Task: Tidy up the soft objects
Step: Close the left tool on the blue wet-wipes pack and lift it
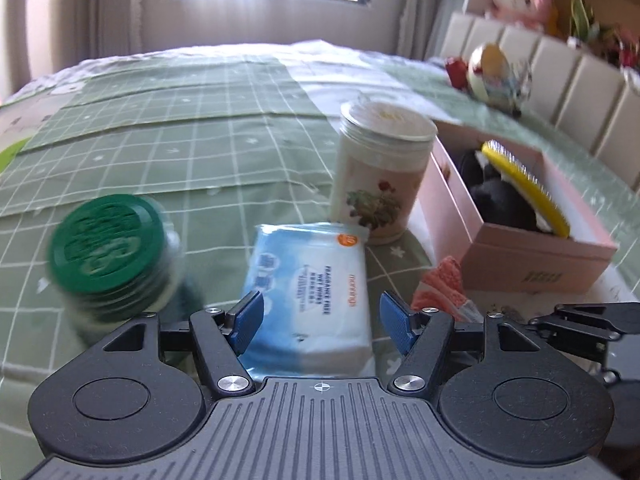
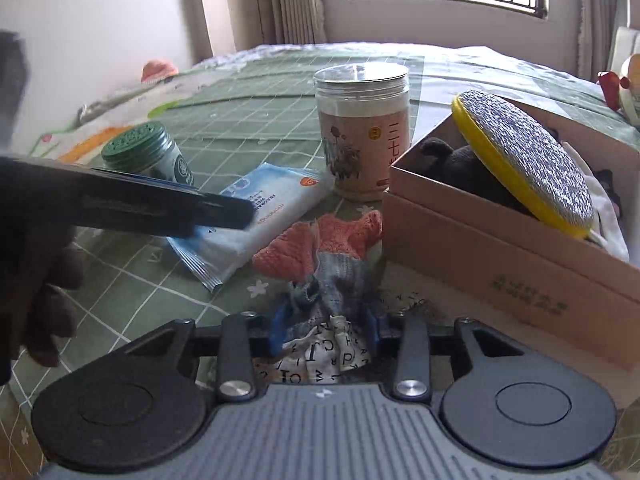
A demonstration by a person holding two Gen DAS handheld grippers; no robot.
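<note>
Green checked bedding [image 2: 256, 120] carries everything, under a barred window. Lying on it just before the pink box [image 2: 500, 256] is the knitted sock [image 2: 320, 256], coral at toe and heel, grey-blue through the middle; its long axis runs from the right gripper [image 2: 326, 326] away toward the tall floral canister [image 2: 362, 132]. It looks light, limp and easily bunched, so a pinch across the near cuff end should lift it, the toe likely dangling. The right jaws stand narrowed either side of that end, over a letter-printed cloth [image 2: 320, 356]; whether the pads press I cannot tell. Left of the sock lies a wet-wipe pack [image 1: 316, 292], with the left gripper [image 1: 322, 320] over it, jaws wide and clear. A green-lidded jar [image 1: 108, 244] stands farther left.
</note>
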